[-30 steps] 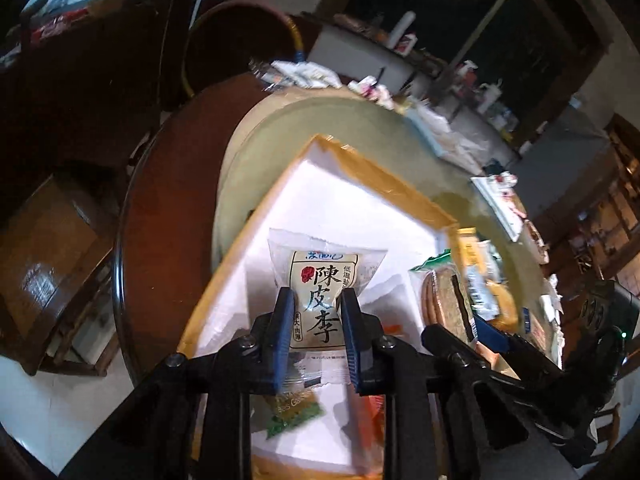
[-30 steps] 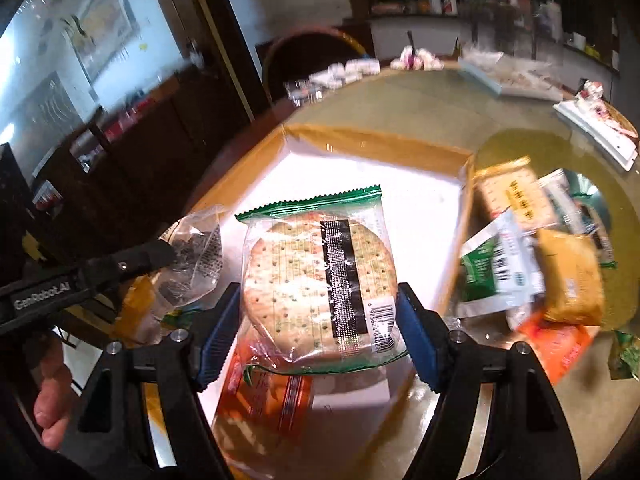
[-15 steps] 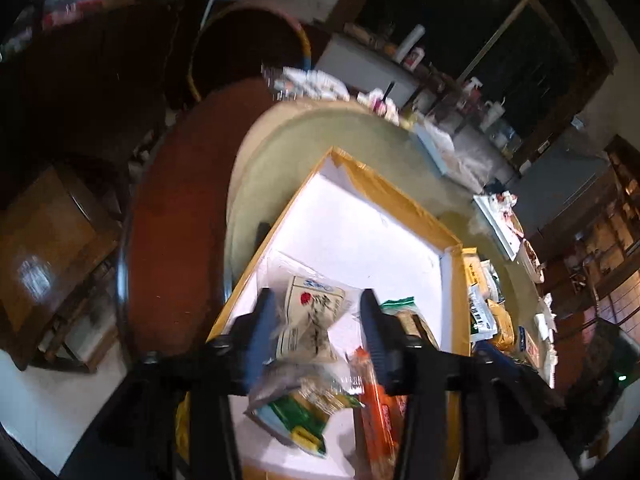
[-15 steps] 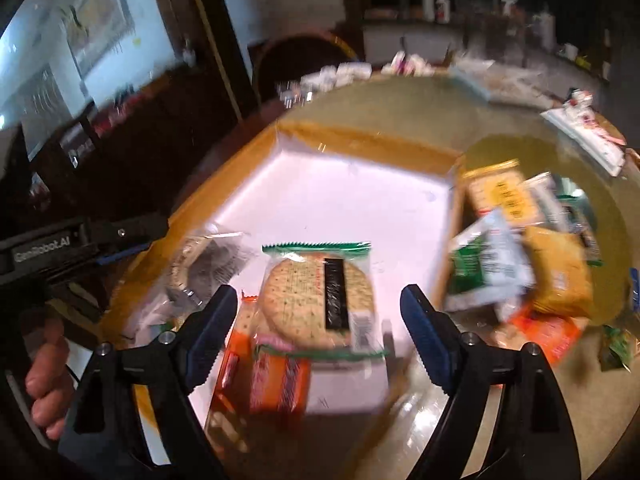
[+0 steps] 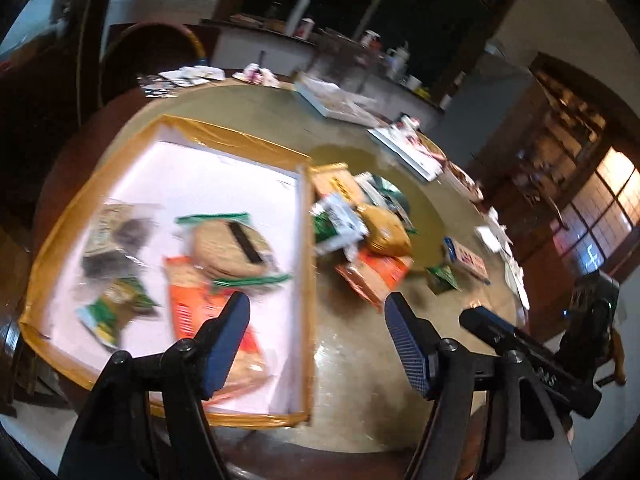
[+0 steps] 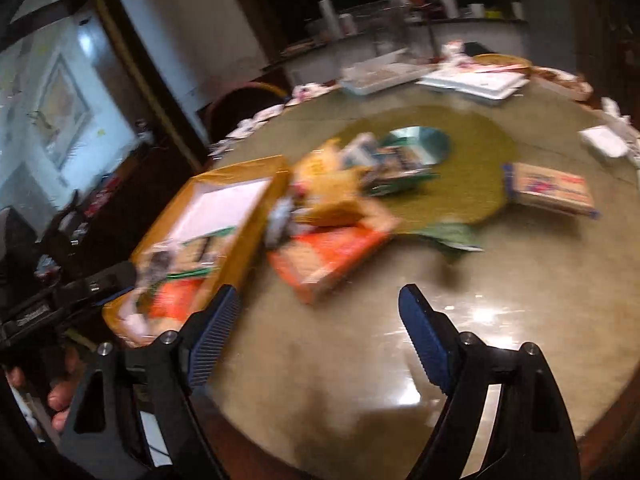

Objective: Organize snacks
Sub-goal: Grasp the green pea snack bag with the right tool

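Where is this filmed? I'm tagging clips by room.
Probably a home dining room: a large round table with a glass turntable, a wooden chair beside it, and a cluttered counter behind.

The left gripper (image 5: 318, 326) has just been opening its jaws, which stand wide with nothing between them, above the near right corner of the box (image 5: 306, 280). Inside the box lie a round cracker packet (image 5: 232, 246), an orange packet (image 5: 200, 312) under it, and a clear plum packet (image 5: 114, 236) and a green packet (image 5: 116, 312) towards its left wall. Just right of the box a pile of snacks (image 5: 360, 236) rests on the table (image 5: 360, 400), and the other gripper (image 5: 520, 344) reaches in further right.
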Demonstrator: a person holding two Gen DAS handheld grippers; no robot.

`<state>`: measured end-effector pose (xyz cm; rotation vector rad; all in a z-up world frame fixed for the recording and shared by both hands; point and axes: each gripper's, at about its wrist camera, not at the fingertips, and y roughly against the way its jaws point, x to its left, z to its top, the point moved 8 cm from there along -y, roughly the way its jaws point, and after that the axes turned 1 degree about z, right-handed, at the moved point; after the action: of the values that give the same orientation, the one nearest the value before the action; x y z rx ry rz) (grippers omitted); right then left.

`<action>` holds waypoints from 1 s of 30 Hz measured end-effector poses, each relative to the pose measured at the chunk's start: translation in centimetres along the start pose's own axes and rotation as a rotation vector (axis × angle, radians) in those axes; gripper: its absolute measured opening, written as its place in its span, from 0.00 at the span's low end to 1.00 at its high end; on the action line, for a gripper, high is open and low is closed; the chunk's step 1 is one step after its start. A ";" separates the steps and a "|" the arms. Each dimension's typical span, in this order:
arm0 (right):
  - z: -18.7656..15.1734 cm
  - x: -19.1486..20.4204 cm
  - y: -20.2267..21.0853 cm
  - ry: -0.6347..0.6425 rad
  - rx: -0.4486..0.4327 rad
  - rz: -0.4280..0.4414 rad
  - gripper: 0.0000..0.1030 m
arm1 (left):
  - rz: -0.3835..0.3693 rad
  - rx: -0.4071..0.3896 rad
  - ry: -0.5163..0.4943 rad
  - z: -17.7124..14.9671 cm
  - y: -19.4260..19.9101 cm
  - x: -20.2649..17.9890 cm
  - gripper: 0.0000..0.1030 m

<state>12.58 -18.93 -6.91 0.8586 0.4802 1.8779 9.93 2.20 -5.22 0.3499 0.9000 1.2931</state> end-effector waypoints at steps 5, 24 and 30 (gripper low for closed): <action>1.6 -4.8 -0.8 -0.103 0.021 -0.044 0.77 | 0.015 0.016 -0.037 -0.9 -0.1 -1.7 0.68; -0.5 -10.0 -4.7 -0.225 0.144 -0.161 0.47 | 0.046 0.065 -0.201 -0.1 -3.7 -5.8 0.72; -3.2 -9.0 -2.5 -0.177 0.148 -0.127 0.48 | 0.072 0.167 -0.358 0.9 -10.2 -9.2 0.72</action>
<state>14.24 -25.75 -13.86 1.0576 0.5558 1.6490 17.41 -8.92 -8.12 0.7269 0.6951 1.1748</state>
